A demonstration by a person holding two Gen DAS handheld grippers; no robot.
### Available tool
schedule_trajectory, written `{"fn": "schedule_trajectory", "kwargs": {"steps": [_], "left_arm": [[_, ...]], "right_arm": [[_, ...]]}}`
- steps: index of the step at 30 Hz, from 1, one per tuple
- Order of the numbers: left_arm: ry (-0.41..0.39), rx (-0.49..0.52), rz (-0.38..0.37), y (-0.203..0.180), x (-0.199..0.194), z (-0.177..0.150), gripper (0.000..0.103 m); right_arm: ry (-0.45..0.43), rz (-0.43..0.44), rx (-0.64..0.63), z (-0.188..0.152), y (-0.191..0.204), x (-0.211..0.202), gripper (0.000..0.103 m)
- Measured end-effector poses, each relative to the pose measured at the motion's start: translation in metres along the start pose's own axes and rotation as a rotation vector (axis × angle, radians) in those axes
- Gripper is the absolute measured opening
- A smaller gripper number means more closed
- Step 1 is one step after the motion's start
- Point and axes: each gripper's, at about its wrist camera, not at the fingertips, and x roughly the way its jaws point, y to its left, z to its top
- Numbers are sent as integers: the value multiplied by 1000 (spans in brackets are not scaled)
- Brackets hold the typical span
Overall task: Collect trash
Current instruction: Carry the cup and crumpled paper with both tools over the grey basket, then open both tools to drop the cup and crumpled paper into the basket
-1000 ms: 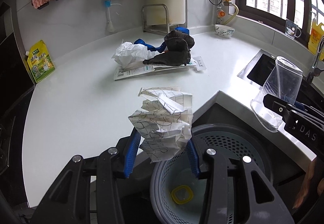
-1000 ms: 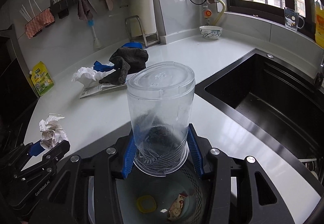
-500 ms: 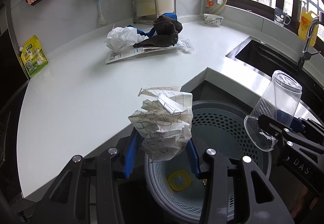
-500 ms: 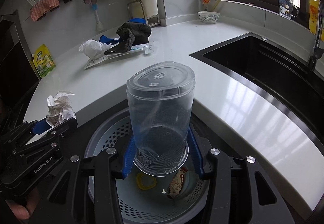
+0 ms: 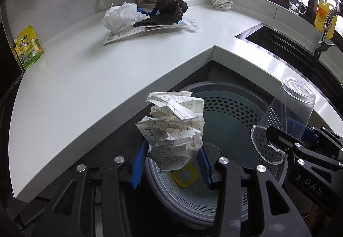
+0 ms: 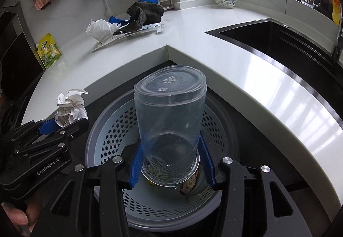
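My left gripper is shut on a crumpled patterned paper ball and holds it over the near-left rim of the grey perforated bin. My right gripper is shut on an upside-down clear plastic cup, held above the middle of the bin. The cup also shows in the left wrist view, and the paper ball in the right wrist view. A yellow lid and a wrapper lie in the bin.
The white counter wraps around the bin. On it lie a white crumpled bag, a dark cloth on a flat package, a yellow-green pouch and a bowl. A black sink is at the right.
Both grippers have moved back off the counter and out over the bin, still holding the paper ball and the cup. More of the bin's inside shows now.
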Motion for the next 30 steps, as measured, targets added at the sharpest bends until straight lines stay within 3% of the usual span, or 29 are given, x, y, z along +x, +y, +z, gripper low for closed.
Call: {"fn": "schedule_trajectory", "kwargs": {"steps": [14,25,30], "left_arm": [[75,-15,-23,-2,26,-6,45],[82,-27,-17,1,29,-8,52],[81,-28,-18,3,28,-8,58]], "right_arm": [[63,-26,3,-8,-5,28,46],[92,-38,-3,-9,-4,38,46],[102,-45,-6,-7,-7,40,54]]}}
